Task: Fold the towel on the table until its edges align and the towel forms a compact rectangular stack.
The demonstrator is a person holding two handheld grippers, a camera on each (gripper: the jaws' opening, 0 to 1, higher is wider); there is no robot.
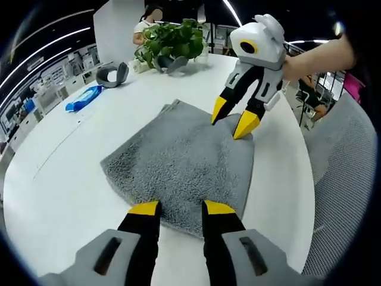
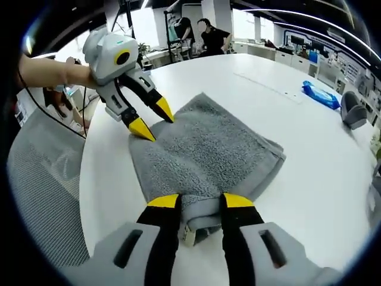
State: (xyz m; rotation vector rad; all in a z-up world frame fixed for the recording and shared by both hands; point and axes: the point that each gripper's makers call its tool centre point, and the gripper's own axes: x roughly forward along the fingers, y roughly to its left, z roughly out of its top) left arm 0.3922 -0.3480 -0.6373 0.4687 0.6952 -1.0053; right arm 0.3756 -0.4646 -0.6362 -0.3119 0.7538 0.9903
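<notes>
Both my grippers, left gripper (image 1: 181,208) and right gripper (image 2: 202,201), sit parted, gripping nothing, tips over opposite edges of folded towel (image 1: 181,158) on counter (image 1: 65,179).

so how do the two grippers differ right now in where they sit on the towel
The left gripper stands at one edge of the grey towel, jaws open with cloth between the tips; the right gripper stands at the opposite edge, straddling a thicker, folded corner. In the right gripper view a small tag shows between the right jaws; none shows between the left ones. Both are open, yellow-tipped, and low over the white table.
</notes>
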